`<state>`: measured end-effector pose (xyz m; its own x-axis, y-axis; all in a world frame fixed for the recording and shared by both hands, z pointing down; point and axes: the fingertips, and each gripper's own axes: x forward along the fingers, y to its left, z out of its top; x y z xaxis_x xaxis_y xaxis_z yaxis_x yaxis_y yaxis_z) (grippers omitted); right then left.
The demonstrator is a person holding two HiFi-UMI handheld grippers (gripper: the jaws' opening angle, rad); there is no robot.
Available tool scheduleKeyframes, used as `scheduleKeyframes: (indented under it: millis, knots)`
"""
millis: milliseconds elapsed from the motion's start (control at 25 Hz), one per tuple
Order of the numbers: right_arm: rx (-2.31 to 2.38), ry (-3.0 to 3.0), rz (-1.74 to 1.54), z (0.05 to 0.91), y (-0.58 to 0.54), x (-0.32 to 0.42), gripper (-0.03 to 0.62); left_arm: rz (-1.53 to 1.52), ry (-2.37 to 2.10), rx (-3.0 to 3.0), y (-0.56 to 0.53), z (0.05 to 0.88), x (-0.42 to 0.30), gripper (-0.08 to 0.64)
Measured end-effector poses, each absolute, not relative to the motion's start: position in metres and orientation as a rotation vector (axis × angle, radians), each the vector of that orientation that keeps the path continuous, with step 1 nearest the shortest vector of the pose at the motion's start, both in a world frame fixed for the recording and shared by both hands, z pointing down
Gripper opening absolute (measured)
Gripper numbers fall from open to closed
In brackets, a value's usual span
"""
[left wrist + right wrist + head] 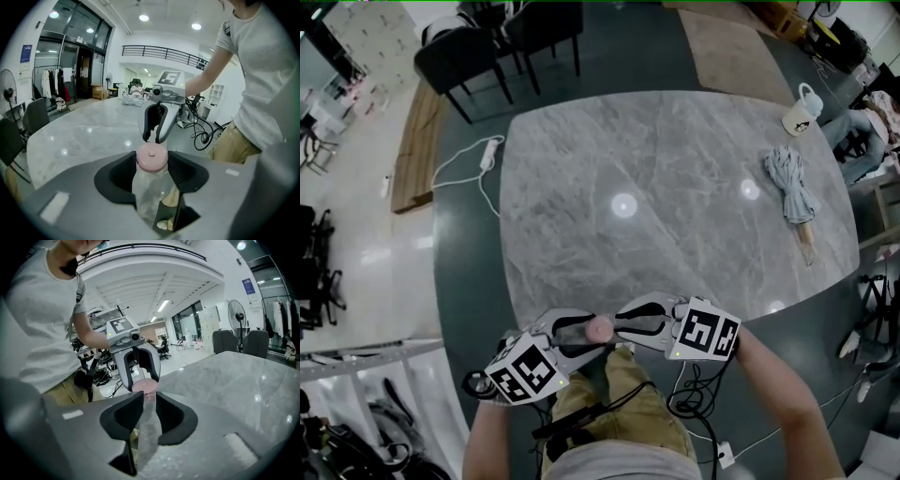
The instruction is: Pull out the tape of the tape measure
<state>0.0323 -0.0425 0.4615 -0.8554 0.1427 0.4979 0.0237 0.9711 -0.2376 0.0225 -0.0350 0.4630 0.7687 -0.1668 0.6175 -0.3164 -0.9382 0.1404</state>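
A small round pink tape measure (599, 328) hangs in the air just off the near edge of the marble table (675, 187). My left gripper (581, 336) is shut on its case; in the left gripper view the pink case (151, 157) sits pinched between the black pads. My right gripper (623, 328) faces it from the right, tip to tip. In the right gripper view its jaws (146, 399) stand narrow, with a pink-white bit of the tape's end between the tips, right against the case (143, 385). Only a very short length of tape shows.
A folded grey umbrella (791, 192) and a white mug (802, 112) lie at the table's far right. Black chairs (459, 56) stand beyond the far left corner, with a white power strip and cable (473, 164) on the floor. The person's legs and cables are below the grippers.
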Motion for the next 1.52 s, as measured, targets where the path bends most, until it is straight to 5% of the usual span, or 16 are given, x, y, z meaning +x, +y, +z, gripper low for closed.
scheduleKeyframes:
  millis: [600,1520]
  knots:
    - [-0.146,-2.551,0.29,0.466,-0.047,0.039,0.011,0.909,-0.405,2.715,-0.042,0.467,0.025,0.23]
    - [0.169,-2.536,0.292,0.462,-0.057,0.047,0.008,0.893,-0.491,2.671,-0.043,0.469,0.004,0.23]
